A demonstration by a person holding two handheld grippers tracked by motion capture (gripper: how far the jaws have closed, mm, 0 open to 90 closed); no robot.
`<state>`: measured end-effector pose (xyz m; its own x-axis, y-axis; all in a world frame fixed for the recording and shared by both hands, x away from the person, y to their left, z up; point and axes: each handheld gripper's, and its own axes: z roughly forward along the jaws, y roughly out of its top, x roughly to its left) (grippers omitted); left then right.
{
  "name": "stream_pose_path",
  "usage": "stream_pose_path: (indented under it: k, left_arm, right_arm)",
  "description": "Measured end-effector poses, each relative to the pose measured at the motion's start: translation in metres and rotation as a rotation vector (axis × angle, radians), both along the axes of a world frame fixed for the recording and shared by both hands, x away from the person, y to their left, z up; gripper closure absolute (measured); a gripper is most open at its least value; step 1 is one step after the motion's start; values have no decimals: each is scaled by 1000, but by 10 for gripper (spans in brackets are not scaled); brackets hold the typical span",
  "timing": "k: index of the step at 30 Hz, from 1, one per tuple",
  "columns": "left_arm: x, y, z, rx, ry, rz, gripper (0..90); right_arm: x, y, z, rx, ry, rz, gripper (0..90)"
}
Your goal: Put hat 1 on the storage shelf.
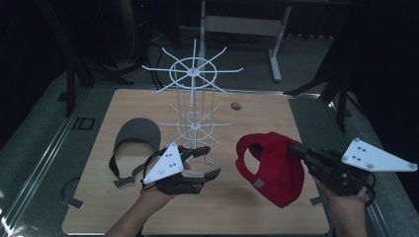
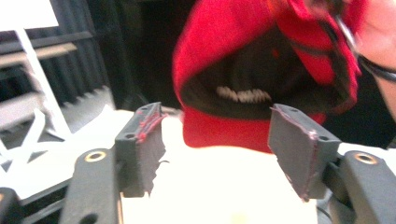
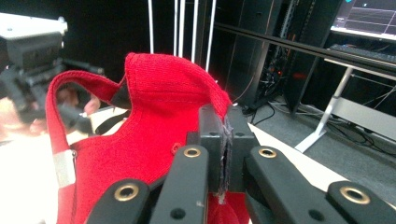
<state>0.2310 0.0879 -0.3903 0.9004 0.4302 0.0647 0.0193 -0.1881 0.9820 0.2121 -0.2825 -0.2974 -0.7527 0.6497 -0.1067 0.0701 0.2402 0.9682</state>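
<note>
While right gripper [image 3: 223, 154] pinches red cap [image 3: 159, 126], high view adds grey visor [image 1: 137, 134]

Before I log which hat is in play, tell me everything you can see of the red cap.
The red cap is a soft fabric baseball cap with a dark lining, a back opening and a strap with a grey tab. The right gripper is shut on its fabric and holds it up, tilted, at the right side of the wooden table. The open left gripper faces its underside without touching it.
</note>
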Motion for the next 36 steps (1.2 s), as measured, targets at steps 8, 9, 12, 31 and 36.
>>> stream_pose_path:
  k: [8, 9, 12, 31, 36]
  left_arm:
    - [1, 4, -29, 13, 64, -61, 173]
    - [1, 3, -33, 13, 74, -69, 165]
    - [0, 2, -44, 33, 87, -85, 145]
    - [-1, 14, -127, 139, 190, -84, 145]
    - [1, 22, -141, 154, 205, -44, 145]
  right_arm:
    - [6, -4, 9, 29, -1, -27, 884]
    - [7, -4, 10, 29, -5, -33, 884]
    - [8, -4, 13, 28, -9, -41, 884]
    - [36, -4, 38, 60, -25, -110, 883]
    - [44, 0, 46, 72, -30, -118, 884]
